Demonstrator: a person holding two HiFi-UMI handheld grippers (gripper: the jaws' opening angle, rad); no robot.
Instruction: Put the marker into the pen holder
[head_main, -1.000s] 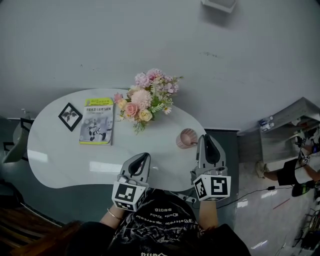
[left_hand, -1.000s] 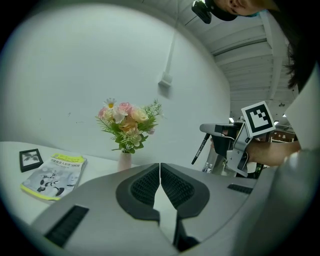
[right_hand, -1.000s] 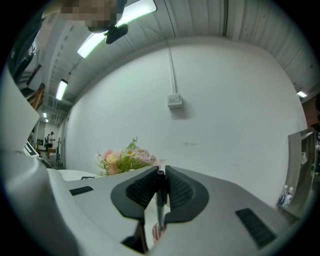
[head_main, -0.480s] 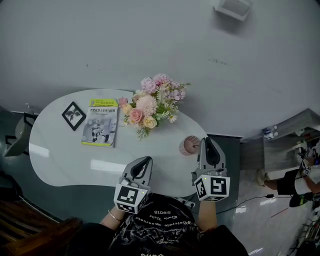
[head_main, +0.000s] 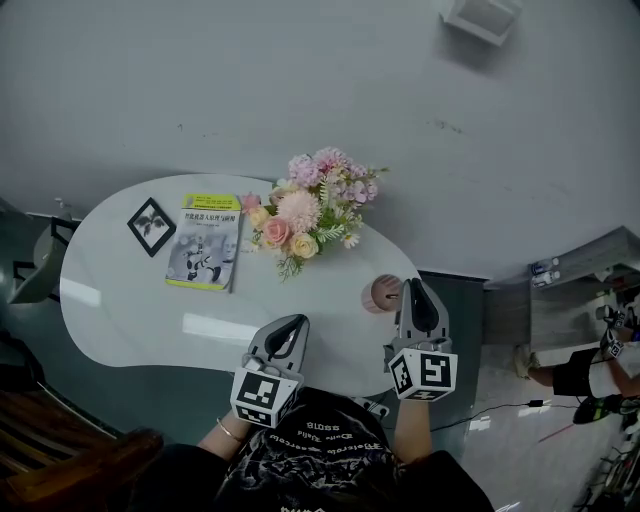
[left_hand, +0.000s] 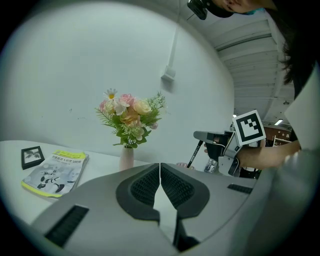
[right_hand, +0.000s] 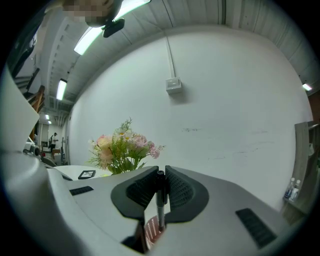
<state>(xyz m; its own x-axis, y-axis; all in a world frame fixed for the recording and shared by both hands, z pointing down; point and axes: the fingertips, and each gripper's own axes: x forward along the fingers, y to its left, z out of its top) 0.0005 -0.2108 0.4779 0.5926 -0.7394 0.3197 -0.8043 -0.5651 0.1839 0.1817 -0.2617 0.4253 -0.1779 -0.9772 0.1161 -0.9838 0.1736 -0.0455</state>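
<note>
My right gripper (right_hand: 160, 182) is shut on a black marker (right_hand: 160, 201), which hangs upright, tip down, between its pads. Straight below the tip shows the pink slotted pen holder (right_hand: 152, 233). In the head view the pen holder (head_main: 381, 293) stands near the table's right end, with the right gripper (head_main: 411, 287) just to its right and above it. In the left gripper view the marker (left_hand: 196, 153) slants down from the right gripper (left_hand: 216, 138). My left gripper (head_main: 296, 324) hovers over the table's near edge, shut, with nothing in it (left_hand: 160, 172).
On the white oval table (head_main: 130, 310) stand a vase of pink and cream flowers (head_main: 310, 205), a yellow-edged magazine (head_main: 204, 255) and a small black picture frame (head_main: 151, 226) at the left. The table's right end drops to the floor beside a grey shelf (head_main: 580, 300).
The right gripper with the marker has drawn slightly closer to the pen holder. The head view has drifted a little. The left gripper has kept its place.
</note>
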